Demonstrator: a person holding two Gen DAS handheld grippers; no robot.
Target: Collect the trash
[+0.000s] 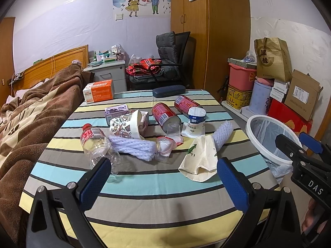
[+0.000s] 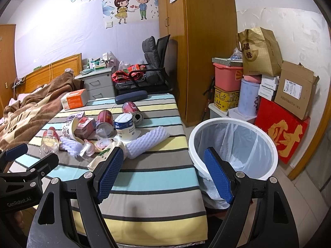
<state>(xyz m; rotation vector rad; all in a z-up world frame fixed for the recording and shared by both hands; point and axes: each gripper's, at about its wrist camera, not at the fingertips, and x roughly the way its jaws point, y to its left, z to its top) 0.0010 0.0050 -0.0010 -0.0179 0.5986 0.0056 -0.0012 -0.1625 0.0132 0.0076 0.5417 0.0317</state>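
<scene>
Trash run looks barely started, if at all. The bin [image 2: 233, 142], white-rimmed with a clear liner, stands on the floor just beside the right edge of the desk [image 2: 157, 177]. Its inside shows only liner; the bottom is partly hidden behind the right gripper [image 2: 163, 175], so I cannot rule out something small lying there.

Everything still to collect sits in a loose cluster mid-desk:
- clear water bottle [image 1: 97, 144] with red label, on its side, nearest the left gripper [image 1: 163, 183]
- patterned paper cup [image 1: 128, 125], tipped over
- two red cans [image 1: 165, 114], both lying down
- white and blue yogurt carton [image 1: 195, 122], upright
- two pieces of white foam netting [image 1: 134, 146], one left of centre, one right
- crumpled clear plastic cups [image 1: 168, 142] between them
- flattened cream paper bag [image 1: 199, 158], closest to the front edge

An orange box [image 1: 99, 92] and a dark glasses case [image 1: 168, 91] lie at the far edge; probably not trash.

Both sets of jaws are spread wide and hold nothing. Left gripper hovers over the near desk, facing the bottle and paper bag. Right gripper hovers at the desk's right corner, one jaw over the cloth, the other in front of the bin.

Judgement: whole pile left, nothing visibly binned.
</scene>
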